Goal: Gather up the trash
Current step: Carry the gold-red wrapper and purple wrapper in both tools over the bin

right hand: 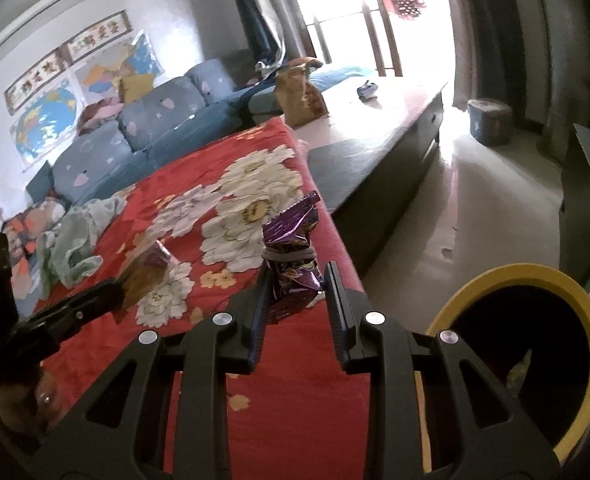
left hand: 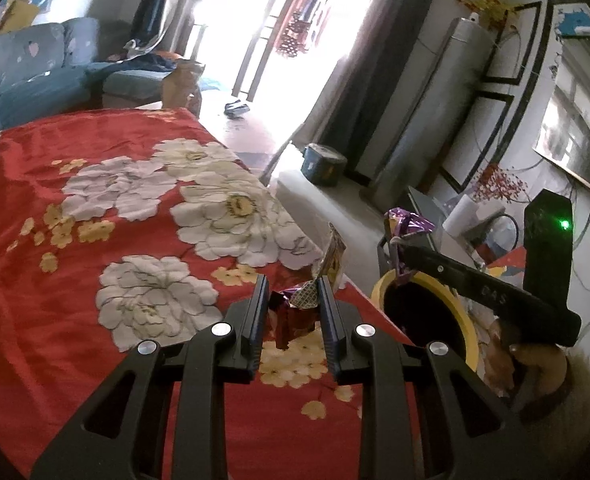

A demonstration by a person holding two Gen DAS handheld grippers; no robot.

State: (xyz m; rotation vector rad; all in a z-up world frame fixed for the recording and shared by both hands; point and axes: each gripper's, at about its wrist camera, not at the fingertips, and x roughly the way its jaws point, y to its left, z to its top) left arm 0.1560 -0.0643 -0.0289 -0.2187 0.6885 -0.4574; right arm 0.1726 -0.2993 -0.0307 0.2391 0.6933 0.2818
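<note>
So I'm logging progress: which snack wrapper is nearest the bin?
The purple wrapper in the right gripper, near the yellow-rimmed bin; the left gripper holds the red-gold wrapper over the tablecloth.

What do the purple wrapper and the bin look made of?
Purple wrapper: thin metallised foil or plastic film, glossy; sharp creases glint, top edge is serrated. Bin: probably plastic, with a smooth matte yellow rim and a dark inside; hard to say for sure.

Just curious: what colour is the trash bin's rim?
Yellow round bin rim, black inside; clearest in the right wrist view.
</note>
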